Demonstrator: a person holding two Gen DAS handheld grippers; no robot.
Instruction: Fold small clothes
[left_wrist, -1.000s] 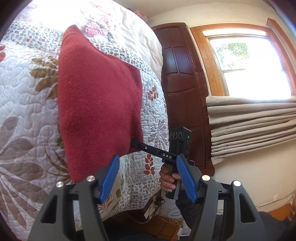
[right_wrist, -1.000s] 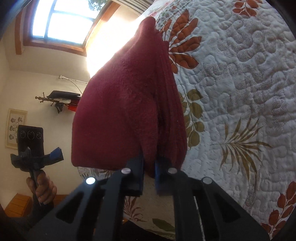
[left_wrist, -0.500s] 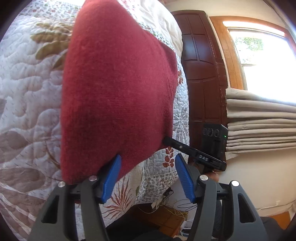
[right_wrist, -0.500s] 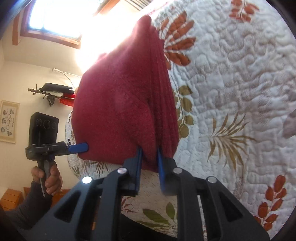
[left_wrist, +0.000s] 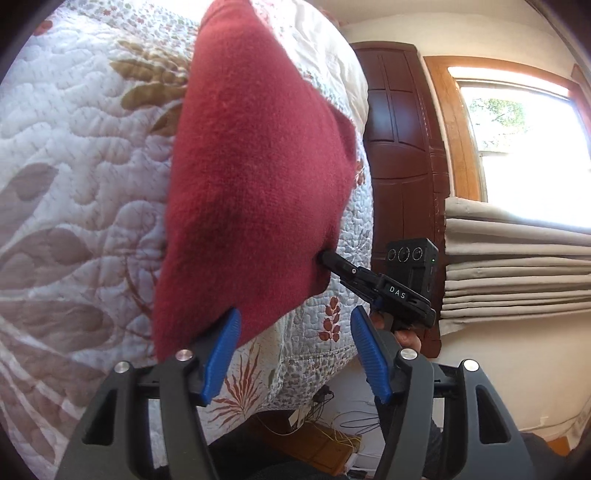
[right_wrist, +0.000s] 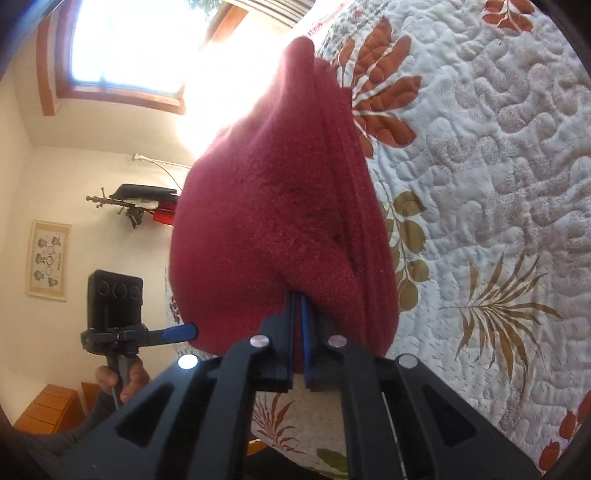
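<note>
Quilted bedding (right_wrist: 480, 155) fills the near ground, where the right gripper (right_wrist: 297, 332) pinches a corner of the red garment (right_wrist: 269, 221), lifting it for a fold. Further left, the left gripper (left_wrist: 295, 347) is spread, one finger (left_wrist: 221, 350) touching the cloth's other corner, seemingly about to grip it.

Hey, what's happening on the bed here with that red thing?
A person is folding a small red fleece garment on a quilted floral bedspread, holding a gripper in each hand. The right tool is shut on one near corner of the garment. The left tool is open, with one blue finger at the garment's other near corner and the cloth not yet pinched. The garment lies doubled over, with layered edges showing along one side.
</note>
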